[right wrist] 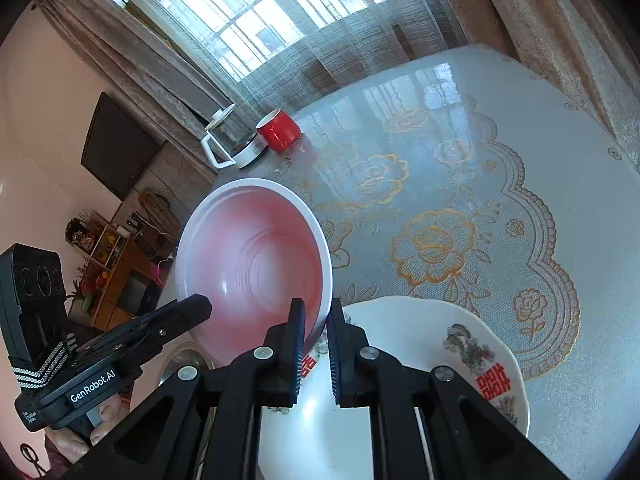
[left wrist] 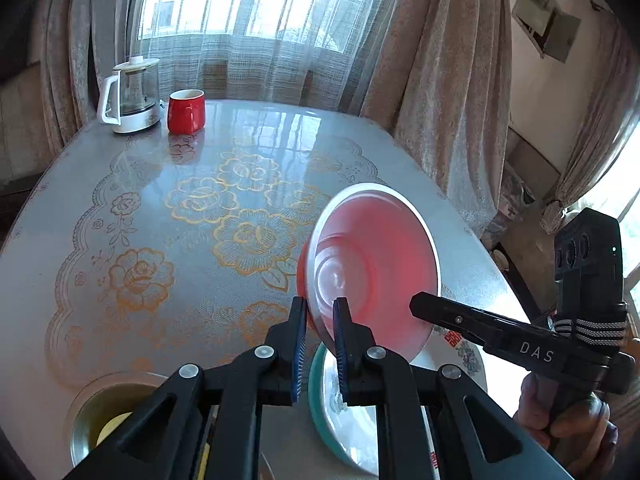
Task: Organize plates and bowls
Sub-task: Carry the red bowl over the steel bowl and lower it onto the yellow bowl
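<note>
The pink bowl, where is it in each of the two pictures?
Left wrist view: the pink bowl is right of centre, tilted, its rim pinched by both grippers.
Right wrist view: the pink bowl is left of centre, above the white plate.
Shared landmark: the red mug beside the kettle.

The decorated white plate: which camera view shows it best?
The right wrist view shows it best: the white plate lies broadly visible under the pink bowl, with red characters and painted figures. The left wrist view shows only a sliver behind the right gripper.
</note>
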Motion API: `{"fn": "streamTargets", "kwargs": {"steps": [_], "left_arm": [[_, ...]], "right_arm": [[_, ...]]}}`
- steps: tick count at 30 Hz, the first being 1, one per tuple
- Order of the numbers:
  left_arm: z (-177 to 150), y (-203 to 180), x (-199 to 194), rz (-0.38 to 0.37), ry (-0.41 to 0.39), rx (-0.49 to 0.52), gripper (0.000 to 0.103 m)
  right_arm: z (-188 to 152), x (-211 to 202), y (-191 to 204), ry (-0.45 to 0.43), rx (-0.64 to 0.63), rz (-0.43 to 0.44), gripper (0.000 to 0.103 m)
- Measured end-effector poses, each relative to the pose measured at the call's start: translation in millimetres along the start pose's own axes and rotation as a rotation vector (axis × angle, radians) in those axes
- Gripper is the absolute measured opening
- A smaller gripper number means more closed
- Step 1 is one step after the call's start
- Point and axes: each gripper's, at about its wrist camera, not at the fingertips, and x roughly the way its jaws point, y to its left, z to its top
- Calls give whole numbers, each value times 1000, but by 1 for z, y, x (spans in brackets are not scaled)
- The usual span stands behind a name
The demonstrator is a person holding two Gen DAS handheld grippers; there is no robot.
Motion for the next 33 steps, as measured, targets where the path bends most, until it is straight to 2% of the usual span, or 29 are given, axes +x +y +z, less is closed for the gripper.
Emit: {"fn": "streamTargets", "kwargs": {"steps": [12, 20, 27, 33], "left_arm": [[-49, 37, -52, 20, -56, -73, 13], [-76, 63, -89, 24, -97, -136, 13], [-107, 89, -110, 41, -99, -209, 13], [-128, 106, -113, 55, -70, -273, 13]], "right_arm": [[-47, 9, 46, 25, -39, 78, 12], [-65, 20, 77, 59, -84, 135, 13], [-84, 37, 100, 120, -116, 176, 13], [-100, 54, 115, 172, -148, 180, 14]]}}
